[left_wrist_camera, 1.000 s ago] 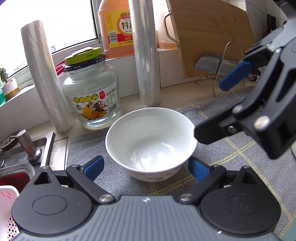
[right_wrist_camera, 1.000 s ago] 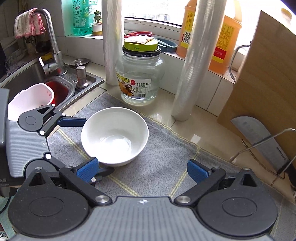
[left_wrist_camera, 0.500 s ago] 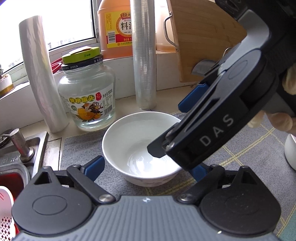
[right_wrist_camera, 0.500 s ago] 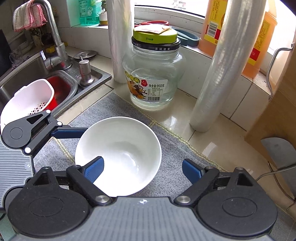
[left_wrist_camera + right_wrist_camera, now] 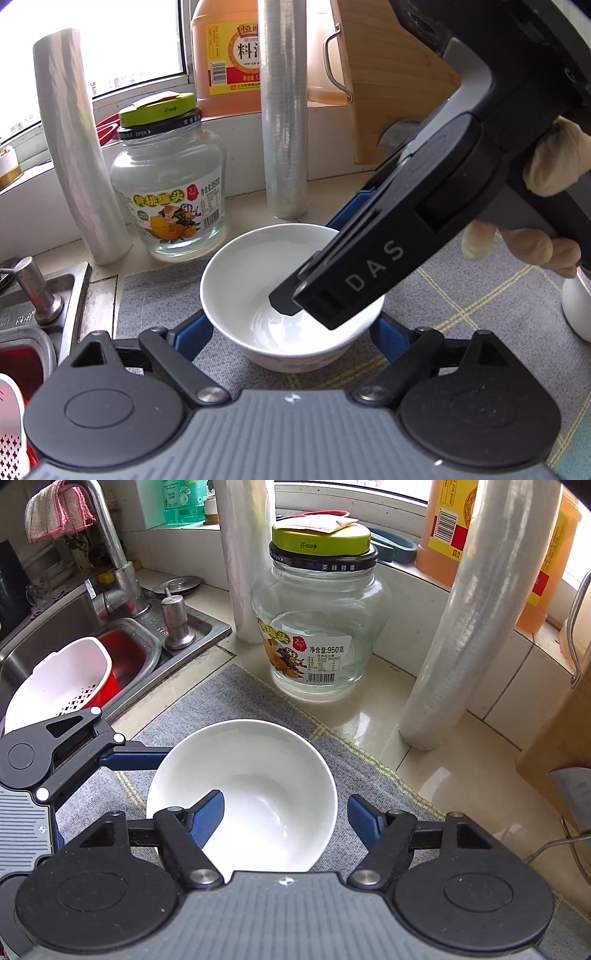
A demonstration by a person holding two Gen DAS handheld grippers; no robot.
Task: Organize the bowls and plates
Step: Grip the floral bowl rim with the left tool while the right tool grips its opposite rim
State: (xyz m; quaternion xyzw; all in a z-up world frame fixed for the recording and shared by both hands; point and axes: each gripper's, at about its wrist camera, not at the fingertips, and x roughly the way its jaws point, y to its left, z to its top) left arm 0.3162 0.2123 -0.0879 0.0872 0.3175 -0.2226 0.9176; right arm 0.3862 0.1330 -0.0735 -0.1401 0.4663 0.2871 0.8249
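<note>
Right claw [image 5: 286,819] is spread wide with one finger down inside the white bowl [image 5: 255,775] and the other outside its right rim. I'd seat the wall deep between the pads before squeezing, since glazed ceramic probably slips. Left claw [image 5: 291,328] is released too, straddling the bowl's near side. Bowl's plain, glossy, empty, upright on the grey mat [image 5: 373,775] near the glass jar [image 5: 317,627].

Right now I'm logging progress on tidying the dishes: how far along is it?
Nothing looks put away yet. The white bowl sits on the grey mat. In hand: the right gripper has open jaws straddling its rim, one inside, one outside; the left gripper brackets it, open. Left: closing, lifting, placing. Another white dish waits at the mat's edge.
</note>
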